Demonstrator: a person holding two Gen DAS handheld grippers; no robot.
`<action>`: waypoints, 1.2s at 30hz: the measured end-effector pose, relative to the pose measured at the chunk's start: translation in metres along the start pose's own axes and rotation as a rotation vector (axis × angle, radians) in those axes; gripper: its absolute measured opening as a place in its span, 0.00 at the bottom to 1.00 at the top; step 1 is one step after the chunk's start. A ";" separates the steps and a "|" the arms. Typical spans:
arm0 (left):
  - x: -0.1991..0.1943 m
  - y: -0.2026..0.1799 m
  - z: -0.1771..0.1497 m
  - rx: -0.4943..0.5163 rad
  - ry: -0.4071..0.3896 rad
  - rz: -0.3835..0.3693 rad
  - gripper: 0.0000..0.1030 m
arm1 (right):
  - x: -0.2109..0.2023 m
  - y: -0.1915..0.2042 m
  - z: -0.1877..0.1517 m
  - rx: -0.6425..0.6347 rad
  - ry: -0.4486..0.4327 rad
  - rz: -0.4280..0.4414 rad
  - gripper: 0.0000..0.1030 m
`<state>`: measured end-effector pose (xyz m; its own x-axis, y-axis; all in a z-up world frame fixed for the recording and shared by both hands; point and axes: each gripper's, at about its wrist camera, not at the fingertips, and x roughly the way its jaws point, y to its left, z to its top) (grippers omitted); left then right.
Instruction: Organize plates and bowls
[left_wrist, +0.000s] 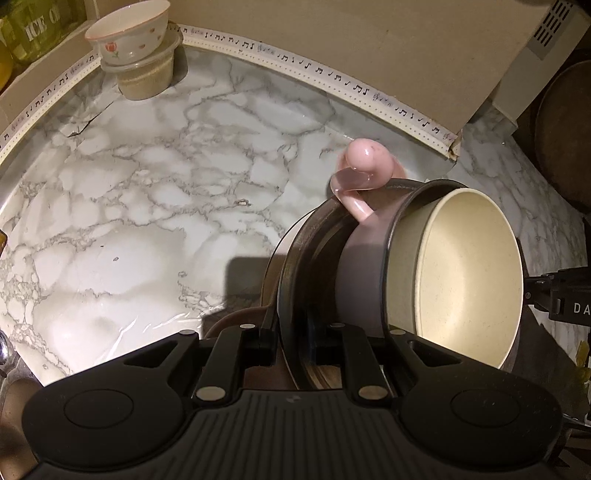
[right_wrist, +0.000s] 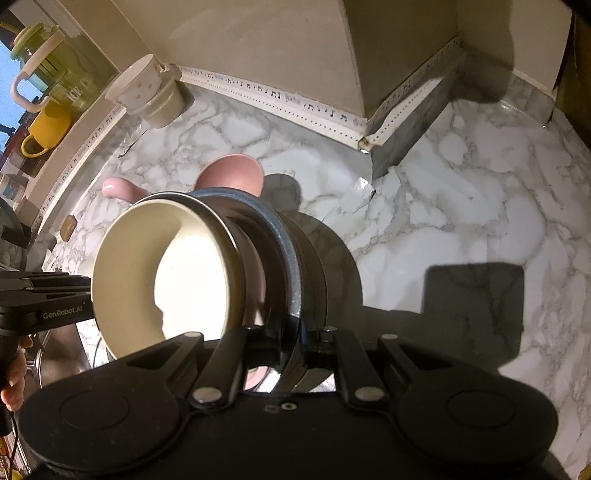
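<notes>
Stack of plates and bowls (left_wrist: 369, 266), cream bowl (left_wrist: 469, 273) innermost, held tilted on edge above the marble counter (left_wrist: 129, 206) | left gripper (left_wrist: 295, 332) clamped on its dark rim | right gripper (right_wrist: 291, 343) clamped on the opposite rim | floral bowl (left_wrist: 129, 37) on tub, far corner.

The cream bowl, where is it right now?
The cream bowl sits innermost in a tilted stack of dark plates, held over the marble counter by both tongs: right side of the left wrist view, left side of the right.
</notes>
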<state>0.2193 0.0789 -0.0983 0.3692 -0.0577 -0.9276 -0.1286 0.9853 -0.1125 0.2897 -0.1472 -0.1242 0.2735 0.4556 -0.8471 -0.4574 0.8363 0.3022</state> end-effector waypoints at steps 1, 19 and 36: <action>0.001 0.001 0.000 0.000 0.000 0.000 0.14 | 0.001 0.000 0.000 -0.002 0.001 -0.001 0.10; -0.006 -0.008 -0.005 0.079 -0.071 0.084 0.14 | 0.004 -0.001 0.001 0.008 -0.021 -0.003 0.17; -0.067 -0.021 -0.028 0.086 -0.284 0.108 0.55 | -0.044 0.018 -0.025 -0.094 -0.207 0.048 0.35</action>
<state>0.1714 0.0580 -0.0433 0.6018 0.0835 -0.7943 -0.1073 0.9940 0.0232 0.2488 -0.1601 -0.0921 0.4125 0.5553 -0.7221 -0.5482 0.7844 0.2901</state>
